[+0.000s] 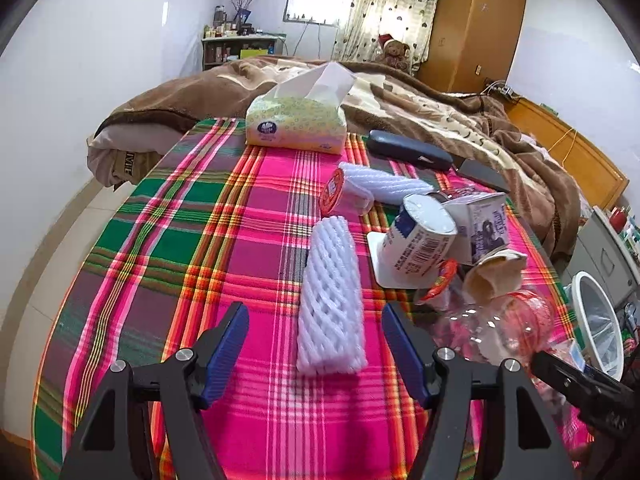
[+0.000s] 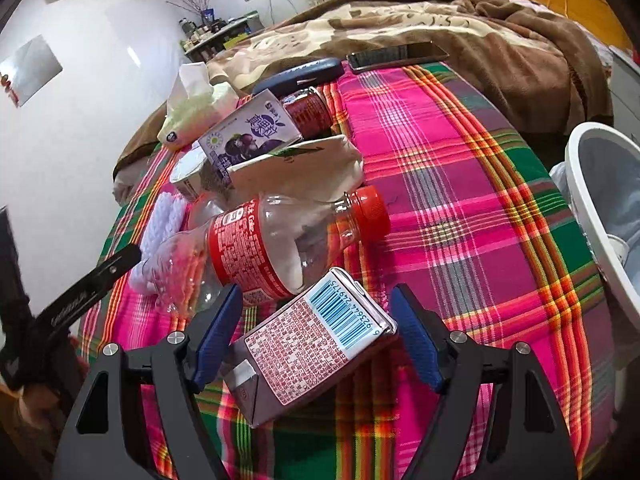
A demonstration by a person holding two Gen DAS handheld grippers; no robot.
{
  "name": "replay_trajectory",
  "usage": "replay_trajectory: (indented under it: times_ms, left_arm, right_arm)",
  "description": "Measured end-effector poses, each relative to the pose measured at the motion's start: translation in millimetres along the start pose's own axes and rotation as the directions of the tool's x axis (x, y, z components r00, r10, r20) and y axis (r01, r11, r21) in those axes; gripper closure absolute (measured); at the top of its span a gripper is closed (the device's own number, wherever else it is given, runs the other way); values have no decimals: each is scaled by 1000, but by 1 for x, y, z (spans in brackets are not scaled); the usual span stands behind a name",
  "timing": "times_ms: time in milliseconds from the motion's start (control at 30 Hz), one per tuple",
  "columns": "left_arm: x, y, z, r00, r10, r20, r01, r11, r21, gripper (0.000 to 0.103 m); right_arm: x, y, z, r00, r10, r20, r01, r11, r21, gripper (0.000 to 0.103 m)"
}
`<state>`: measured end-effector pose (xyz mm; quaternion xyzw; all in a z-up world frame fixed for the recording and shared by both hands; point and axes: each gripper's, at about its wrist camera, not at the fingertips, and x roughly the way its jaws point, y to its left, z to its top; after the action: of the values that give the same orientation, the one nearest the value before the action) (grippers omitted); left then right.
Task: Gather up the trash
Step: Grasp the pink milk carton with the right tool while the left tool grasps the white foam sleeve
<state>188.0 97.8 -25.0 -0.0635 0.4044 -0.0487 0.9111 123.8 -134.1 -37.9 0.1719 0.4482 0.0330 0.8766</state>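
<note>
Drink carton (image 2: 316, 340) lies between the right gripper's (image 2: 316, 328) spread jaws, unpinched.

Ahead of the left gripper (image 1: 314, 344) only the foam net sleeve (image 1: 330, 300) lies on open plaid cloth (image 1: 180, 248), clutter crowding its right, while the right gripper (image 2: 316, 332) straddles a carton (image 2: 308, 352), bottle (image 2: 280, 240) just ahead-left, bare cloth ahead-right.
</note>
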Motion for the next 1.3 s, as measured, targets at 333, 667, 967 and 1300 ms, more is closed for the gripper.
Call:
replay_trajectory:
  times_ms: [333, 667, 967, 1300]
  left_arm:
    - [25, 4, 10, 999, 8, -51, -8, 1000, -14, 34]
    - [41, -2, 12, 996, -21, -84, 21, 1000, -9, 43]
    - [47, -9, 11, 995, 10, -100, -8, 1000, 16, 48]
    - [52, -10, 15, 995, 18, -100, -17, 1000, 5, 56]
  right_arm:
    - [-15, -10, -8, 1000, -12, -19, 11, 996, -93, 25]
    - [-27, -16, -8, 995, -100, 2, 99, 983, -156, 26]
    - [-33, -17, -19, 985, -171, 13, 170, 968, -185, 26]
    - [-28, -27, -22, 985, -174, 13, 174, 972, -156, 64]
